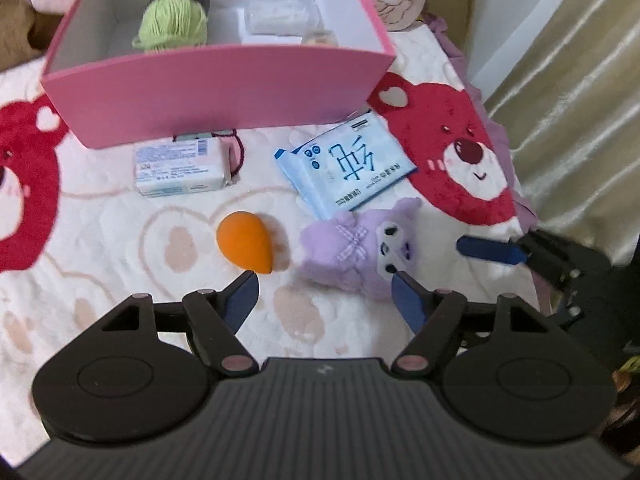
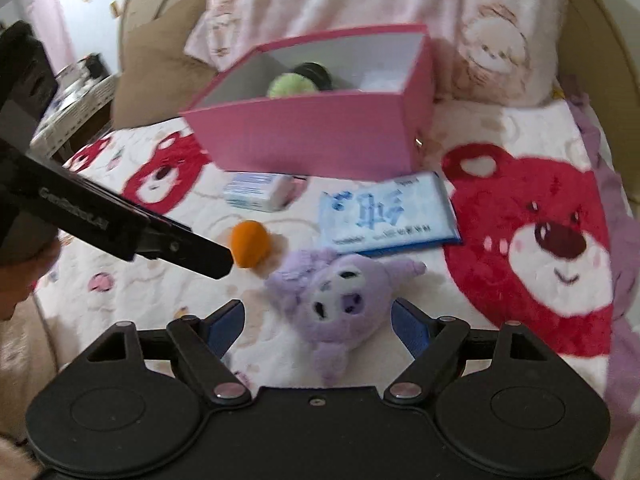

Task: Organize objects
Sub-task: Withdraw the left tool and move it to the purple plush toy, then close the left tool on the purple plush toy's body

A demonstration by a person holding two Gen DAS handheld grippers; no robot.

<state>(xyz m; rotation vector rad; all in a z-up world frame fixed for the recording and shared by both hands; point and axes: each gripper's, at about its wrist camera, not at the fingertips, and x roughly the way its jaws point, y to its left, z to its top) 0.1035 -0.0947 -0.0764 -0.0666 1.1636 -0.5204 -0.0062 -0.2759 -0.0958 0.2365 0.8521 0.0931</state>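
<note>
A purple plush toy lies on the bear-print blanket between the open fingers of my right gripper; the pads stand clear of it. In the left wrist view the plush lies just right of my open left gripper. Nothing is between its fingers, and an orange egg-shaped sponge sits just beyond the left fingertip. A blue wipes pack and a wrapped soap bar lie in front of the open pink box. The box holds green yarn and a white roll.
A dark red hair tie lies beside the soap. Pillows lean behind the box. The blanket's right edge drops off beside a curtain. My left gripper's black finger reaches in near the sponge.
</note>
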